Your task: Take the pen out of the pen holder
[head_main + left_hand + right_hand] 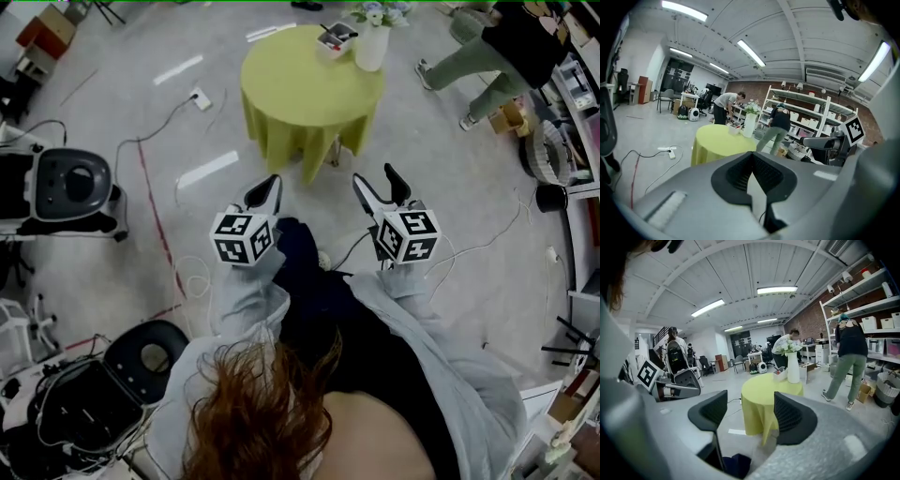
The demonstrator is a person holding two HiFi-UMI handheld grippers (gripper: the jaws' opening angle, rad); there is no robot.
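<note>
A small white pen holder [335, 39] with pens in it stands on the round table [300, 94] draped in yellow-green cloth, beside a white vase of flowers [371, 42]. Both grippers hang over the floor, well short of the table. My left gripper [268, 190] is shut with nothing between its pads. My right gripper [382, 186] stands open and empty. The left gripper view shows the left gripper [751, 158] pointing at the table [717, 143], with the pen holder [734, 128] far off. Seen between the open jaws of the right gripper [750, 413], the table [768, 392] carries the pen holder [779, 374].
A person in green trousers [483, 56] stands at shelves right of the table. A power strip [202, 98] and cables lie on the floor at the left. Black chairs [66, 183] and equipment line the left side. Shelving [577, 141] runs along the right.
</note>
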